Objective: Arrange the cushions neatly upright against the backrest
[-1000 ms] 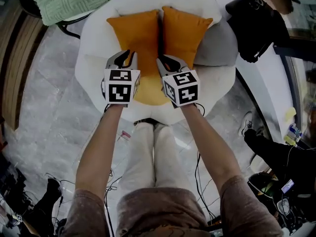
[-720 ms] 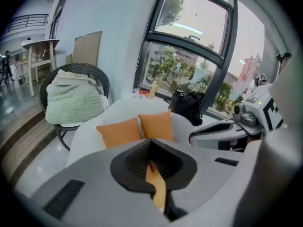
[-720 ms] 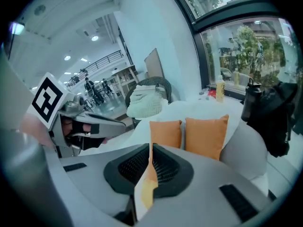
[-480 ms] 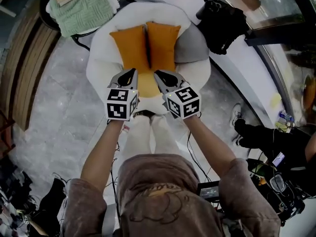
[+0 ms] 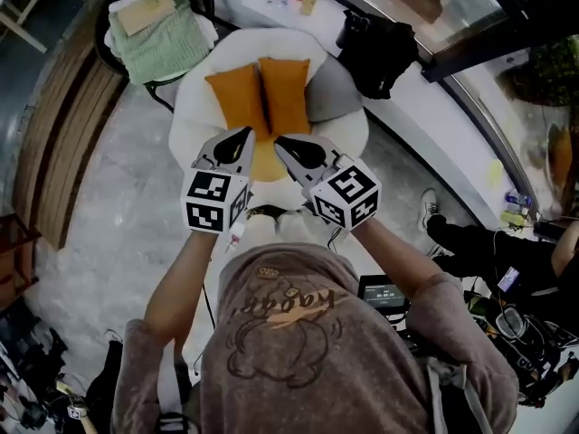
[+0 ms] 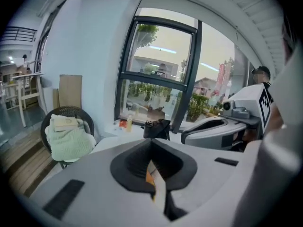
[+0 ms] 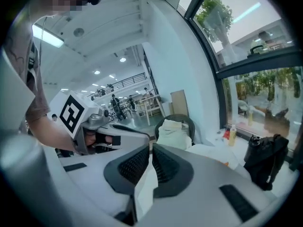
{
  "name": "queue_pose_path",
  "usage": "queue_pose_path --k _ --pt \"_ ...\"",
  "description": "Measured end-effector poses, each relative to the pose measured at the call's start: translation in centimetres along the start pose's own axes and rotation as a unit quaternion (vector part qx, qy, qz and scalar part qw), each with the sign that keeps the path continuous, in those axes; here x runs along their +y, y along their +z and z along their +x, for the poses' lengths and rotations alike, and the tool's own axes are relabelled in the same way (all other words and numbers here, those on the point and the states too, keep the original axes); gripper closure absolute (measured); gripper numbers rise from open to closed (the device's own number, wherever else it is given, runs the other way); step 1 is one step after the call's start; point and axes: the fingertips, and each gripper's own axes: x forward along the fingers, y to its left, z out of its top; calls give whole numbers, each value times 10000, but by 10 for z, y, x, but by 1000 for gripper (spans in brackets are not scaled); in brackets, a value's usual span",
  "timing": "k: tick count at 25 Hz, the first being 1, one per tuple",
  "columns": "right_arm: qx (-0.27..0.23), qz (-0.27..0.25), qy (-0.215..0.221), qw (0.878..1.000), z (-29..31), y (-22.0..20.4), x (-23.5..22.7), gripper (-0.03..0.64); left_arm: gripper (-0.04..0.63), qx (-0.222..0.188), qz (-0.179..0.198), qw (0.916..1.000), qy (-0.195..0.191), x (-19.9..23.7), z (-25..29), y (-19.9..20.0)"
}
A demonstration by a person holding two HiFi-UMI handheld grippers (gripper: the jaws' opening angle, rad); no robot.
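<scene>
My left gripper [image 5: 246,133] and right gripper [image 5: 280,141] are mid-frame, jaws pinched closed, holding nothing. Just above them in frame: two orange cushions [image 5: 237,99], side by side, long axes running up the white chair [image 5: 194,107] backrest. Neither hand clearly nearer.

Around the white armchair [image 5: 188,111], the left orange cushion [image 5: 237,98] and right orange cushion [image 5: 285,93], touching, close off twelve o'clock. A grey cushion [image 5: 339,87] fills two o'clock. A black bag [image 5: 380,48] on the white bench [image 5: 425,116] crowds one o'clock, and a wicker chair [image 5: 206,3] under a green blanket [image 5: 167,48] crowds eleven. Grey floor [image 5: 99,224] lies open at eight.
</scene>
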Motion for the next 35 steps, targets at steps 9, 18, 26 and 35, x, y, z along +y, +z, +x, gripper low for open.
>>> queue_pose_path --k 9,18,26,35 --pt "-442 -520 110 9976 -65 46 44 580 591 -736 612 9935 -614 -71 -57 61" --pt "-1076 -765 165 9911 -108 73 68 580 591 -1038 902 9860 -940 -98 -84 73" --pt "-1120 -1006 466 9875 -115 73 77 580 591 -1063 970 9839 -1057 -105 -91 62" --pt "-1008 -1098 761 9859 -115 69 86 581 591 -1049 950 9840 -1083 -105 -94 58"
